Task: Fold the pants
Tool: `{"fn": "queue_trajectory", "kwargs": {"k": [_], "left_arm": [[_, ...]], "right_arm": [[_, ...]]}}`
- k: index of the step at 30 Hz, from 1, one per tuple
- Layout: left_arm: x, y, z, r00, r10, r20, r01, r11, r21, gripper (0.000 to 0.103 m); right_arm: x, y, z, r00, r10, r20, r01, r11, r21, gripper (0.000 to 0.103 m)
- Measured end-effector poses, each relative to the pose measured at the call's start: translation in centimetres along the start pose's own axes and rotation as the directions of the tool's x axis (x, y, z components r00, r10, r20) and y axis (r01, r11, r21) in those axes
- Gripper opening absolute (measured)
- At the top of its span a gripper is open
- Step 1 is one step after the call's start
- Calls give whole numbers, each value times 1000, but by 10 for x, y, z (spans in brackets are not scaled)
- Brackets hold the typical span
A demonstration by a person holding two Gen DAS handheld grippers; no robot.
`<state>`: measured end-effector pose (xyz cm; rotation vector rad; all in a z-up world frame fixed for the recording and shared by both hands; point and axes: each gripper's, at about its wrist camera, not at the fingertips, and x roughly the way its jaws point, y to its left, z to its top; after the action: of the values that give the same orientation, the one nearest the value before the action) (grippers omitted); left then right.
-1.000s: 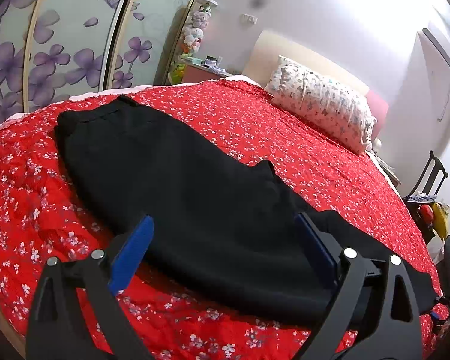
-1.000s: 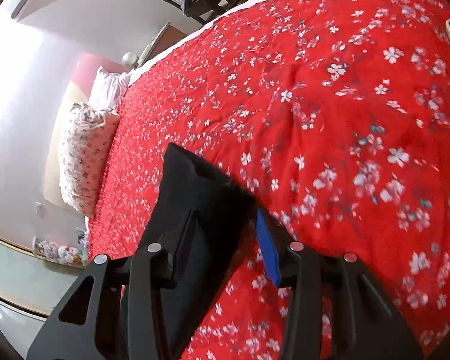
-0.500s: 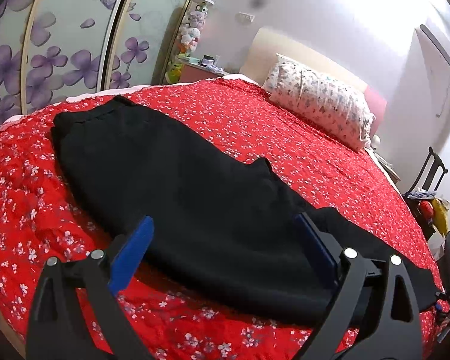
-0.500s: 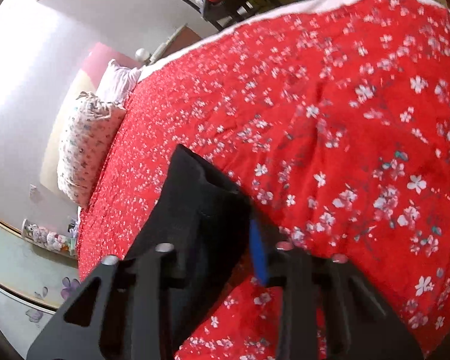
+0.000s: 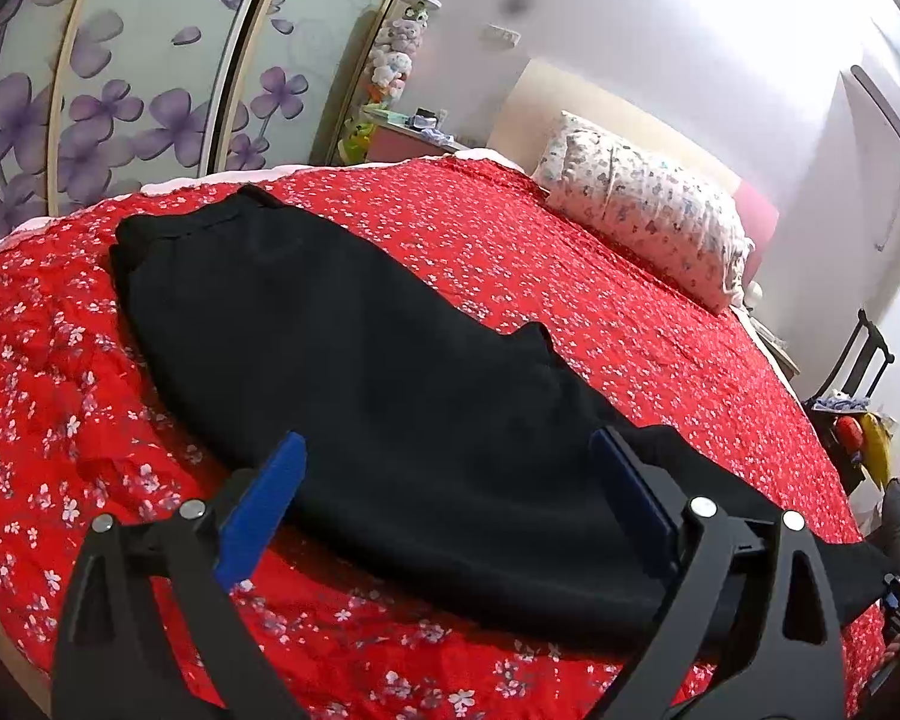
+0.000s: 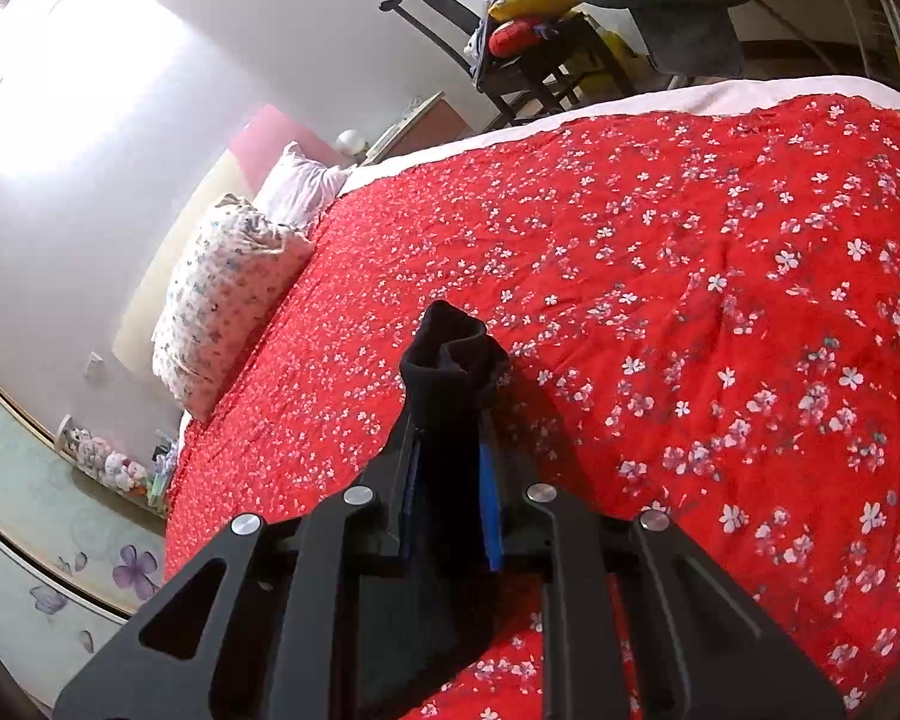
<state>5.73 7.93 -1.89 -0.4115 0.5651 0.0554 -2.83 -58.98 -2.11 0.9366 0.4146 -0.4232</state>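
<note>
Black pants (image 5: 354, 360) lie flat along the red flowered bed cover (image 5: 600, 300), waistband at the far left, legs running to the right. My left gripper (image 5: 444, 480) is open and empty, its blue pads hovering over the pants near the knee area. My right gripper (image 6: 450, 468) is shut on the bunched leg hem of the pants (image 6: 453, 354), lifted a little above the cover.
A flowered pillow (image 5: 648, 210) lies at the head of the bed. A wardrobe with purple flower doors (image 5: 120, 90) stands at the left. A chair with clutter (image 6: 540, 42) stands beyond the far bed edge.
My right gripper closed on the leg hem and raised it, and the hem bunched up between the pads. My left gripper stayed open over the pants.
</note>
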Motion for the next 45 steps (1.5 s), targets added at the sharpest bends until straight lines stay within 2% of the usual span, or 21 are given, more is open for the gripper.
{"fn": "queue_trajectory", "kwargs": {"k": [3,10,15,21,24,29,31,34,38,42,45], "left_arm": [[1,2,2,1000,3,-3,-3,1000,-15,96],[1,4,2,1000,5,-3,-5,1000,-18,96],[2,7,2,1000,9,-1,-9,1000,-27,96],[-1,15,7,1000,-1,6,2,998,-68,96],[-2,21,11,1000,-1,16,2,997,-78,96],[-3,35,16,1000,-8,9,9,992,-129,96],[-3,42,18,1000,-11,5,11,988,-155,96],[-5,51,21,1000,-10,8,11,983,-181,96],[-6,61,23,1000,-11,-2,10,979,-205,96],[-8,69,25,1000,-25,-4,24,972,-234,96],[-9,73,28,1000,-29,0,28,968,-249,96]], "right_arm": [[-3,10,-2,1000,25,13,-24,998,-54,17],[-7,45,-12,989,148,3,-146,977,-156,17],[-11,80,-30,976,216,-37,-219,948,-230,17],[-14,147,-65,960,252,-120,-279,895,-347,17],[-10,188,-94,942,279,-186,-331,866,-374,17],[6,257,-166,903,291,-317,-415,786,-458,17],[17,279,-204,878,278,-390,-451,756,-475,17],[32,298,-255,855,218,-471,-467,720,-514,17],[48,302,-302,846,126,-518,-441,711,-548,17],[42,312,-303,855,155,-495,-432,741,-514,17],[33,326,-316,839,183,-513,-471,716,-515,17]]}}
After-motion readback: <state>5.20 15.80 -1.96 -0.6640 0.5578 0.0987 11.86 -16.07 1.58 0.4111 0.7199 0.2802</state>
